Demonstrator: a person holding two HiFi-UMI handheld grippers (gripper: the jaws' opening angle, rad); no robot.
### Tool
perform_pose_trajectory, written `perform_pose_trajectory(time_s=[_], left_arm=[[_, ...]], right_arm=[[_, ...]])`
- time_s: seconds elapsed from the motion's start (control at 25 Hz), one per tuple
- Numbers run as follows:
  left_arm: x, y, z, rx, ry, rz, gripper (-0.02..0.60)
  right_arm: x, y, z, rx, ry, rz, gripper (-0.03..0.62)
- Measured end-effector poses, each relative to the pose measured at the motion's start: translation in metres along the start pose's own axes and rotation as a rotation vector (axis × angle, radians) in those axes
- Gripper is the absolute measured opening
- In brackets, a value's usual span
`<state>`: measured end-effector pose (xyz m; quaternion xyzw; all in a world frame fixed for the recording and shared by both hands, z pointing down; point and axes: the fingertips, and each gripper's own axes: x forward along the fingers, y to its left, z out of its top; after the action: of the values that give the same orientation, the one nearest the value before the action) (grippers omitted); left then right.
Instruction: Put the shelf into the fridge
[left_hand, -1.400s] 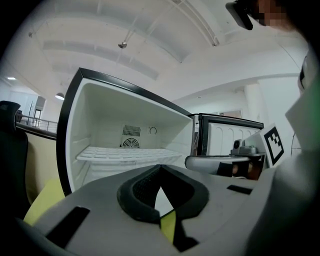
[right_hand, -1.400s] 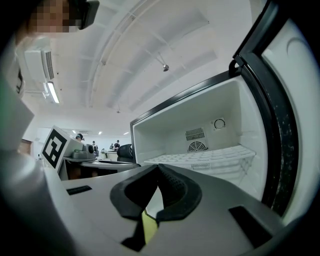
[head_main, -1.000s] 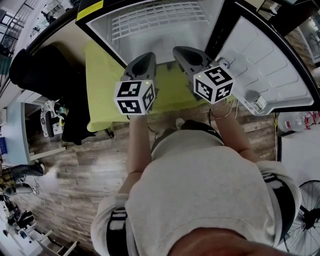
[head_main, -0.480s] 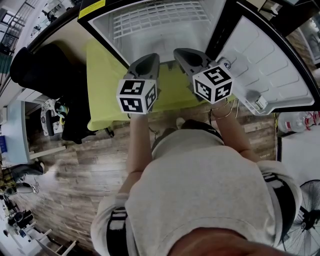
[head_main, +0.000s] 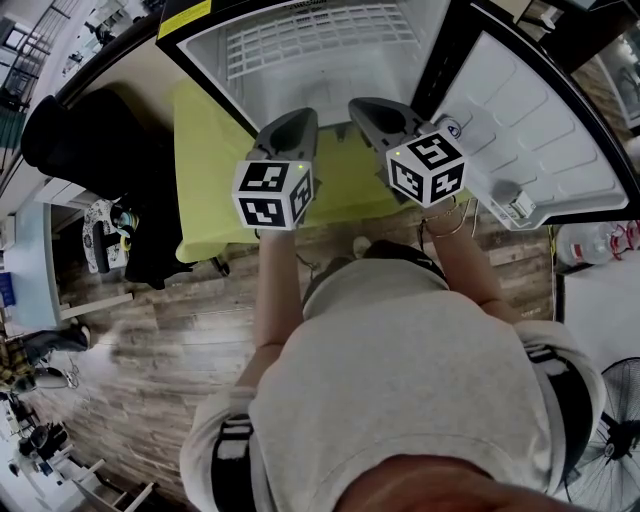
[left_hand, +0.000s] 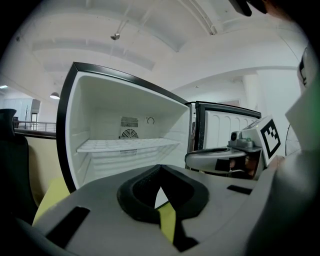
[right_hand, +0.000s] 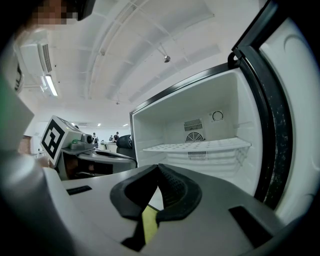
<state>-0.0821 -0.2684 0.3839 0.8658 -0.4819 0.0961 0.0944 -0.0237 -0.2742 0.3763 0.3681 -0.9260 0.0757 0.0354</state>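
The fridge (head_main: 200, 60) stands open in front of me, and a white wire shelf (head_main: 320, 40) lies level inside it on the side rails. That shelf (left_hand: 127, 145) spans the cavity in the left gripper view, and in the right gripper view the shelf (right_hand: 197, 146) sits below a round vent. My left gripper (head_main: 293, 120) and right gripper (head_main: 366, 106) hover side by side just before the opening, both shut with nothing between their jaws. The left gripper (left_hand: 160, 172) points into the cavity, as does the right gripper (right_hand: 159, 171).
The fridge door (head_main: 540, 130) hangs open at the right, its inner face (right_hand: 295, 125) close beside the right gripper. A yellow-green mat (head_main: 205, 170) lies under the fridge front. A black chair (head_main: 85, 140) stands at the left, a fan (head_main: 615, 420) at the lower right.
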Motion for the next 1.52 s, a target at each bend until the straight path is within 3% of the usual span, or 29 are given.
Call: perform_pose_trajectory(time_s=[1.2, 1.52], left_arm=[[0.006, 0.003, 0.007, 0.008, -0.02, 0.001, 0.011], [0.005, 0.008, 0.005, -0.008, -0.021, 0.006, 0.011]], right_arm=[[0.006, -0.003, 0.007, 0.025, -0.026, 0.003, 0.011], [0.003, -0.012, 0.011, 0.018, -0.05, -0.037, 0.011]])
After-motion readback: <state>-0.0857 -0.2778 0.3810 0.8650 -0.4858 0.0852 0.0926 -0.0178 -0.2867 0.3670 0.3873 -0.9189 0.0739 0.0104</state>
